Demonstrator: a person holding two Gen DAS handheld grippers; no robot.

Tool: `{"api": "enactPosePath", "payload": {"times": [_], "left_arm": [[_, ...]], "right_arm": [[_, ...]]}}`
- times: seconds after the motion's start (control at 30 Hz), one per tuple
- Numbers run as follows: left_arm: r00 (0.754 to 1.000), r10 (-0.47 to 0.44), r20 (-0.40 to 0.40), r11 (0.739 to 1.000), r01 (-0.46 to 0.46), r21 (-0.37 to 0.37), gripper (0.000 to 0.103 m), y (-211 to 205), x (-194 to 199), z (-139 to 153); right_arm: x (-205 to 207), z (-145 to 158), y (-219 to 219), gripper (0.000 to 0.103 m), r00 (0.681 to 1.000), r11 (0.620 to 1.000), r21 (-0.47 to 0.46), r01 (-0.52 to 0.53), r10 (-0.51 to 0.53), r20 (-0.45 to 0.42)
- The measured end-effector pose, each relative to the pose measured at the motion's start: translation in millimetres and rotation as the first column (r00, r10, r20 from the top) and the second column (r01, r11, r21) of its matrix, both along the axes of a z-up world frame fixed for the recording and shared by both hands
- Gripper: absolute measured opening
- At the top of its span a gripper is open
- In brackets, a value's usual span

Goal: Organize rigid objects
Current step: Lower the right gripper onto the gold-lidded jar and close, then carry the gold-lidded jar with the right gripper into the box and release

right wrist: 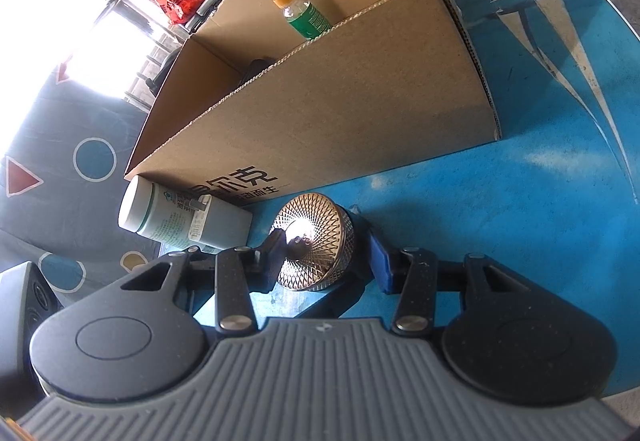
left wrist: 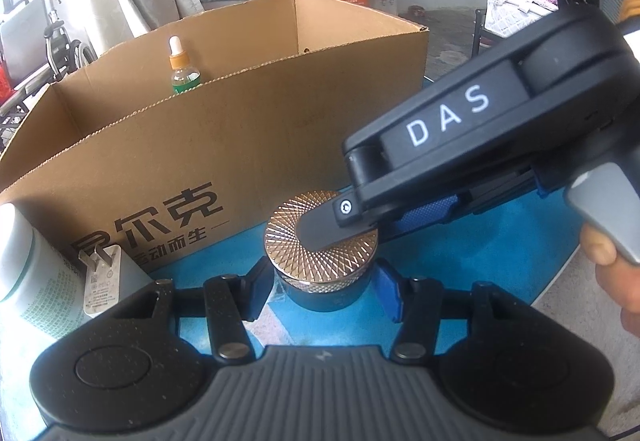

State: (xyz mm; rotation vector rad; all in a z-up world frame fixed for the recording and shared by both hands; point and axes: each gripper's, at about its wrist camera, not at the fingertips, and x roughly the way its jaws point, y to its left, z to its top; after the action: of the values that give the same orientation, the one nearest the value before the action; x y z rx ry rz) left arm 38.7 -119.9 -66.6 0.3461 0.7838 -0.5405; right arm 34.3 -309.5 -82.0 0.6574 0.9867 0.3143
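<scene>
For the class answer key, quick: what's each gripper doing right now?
Left gripper: closed on the jar.
Right gripper: jaws straddle the lid; grip cannot be told.

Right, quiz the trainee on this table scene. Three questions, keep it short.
1. True or false: the dropper bottle stands inside the cardboard box.
2. What sits between the fingers of both the left tool and the right tool? A) gold-lidded jar B) white charger C) a mug
3. Fill in: the white bottle beside the box lies on its ____.
Key: 1 true; 2 A; 3 side.
</scene>
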Motion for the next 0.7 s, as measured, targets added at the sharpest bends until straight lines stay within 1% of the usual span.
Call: {"api": "enactPosePath", "payload": {"times": [0.4, 0.7], "left_arm": [[0.999, 0.019, -0.033, 0.999, -0.020, -0.027, 0.055, 1, 8, 4], [0.999, 0.027, -0.023, 0.999, -0.028, -0.031, 0.055, 2, 4, 12]], "right_arm": [[-1, 4, 2, 0.042, 1.000, 1.000, -0.028, -0.007, 0.007, 0.007], [-8, 11, 5, 0.042, 1.000, 0.999, -0.036, -0.012, 0.013, 0.025]]}}
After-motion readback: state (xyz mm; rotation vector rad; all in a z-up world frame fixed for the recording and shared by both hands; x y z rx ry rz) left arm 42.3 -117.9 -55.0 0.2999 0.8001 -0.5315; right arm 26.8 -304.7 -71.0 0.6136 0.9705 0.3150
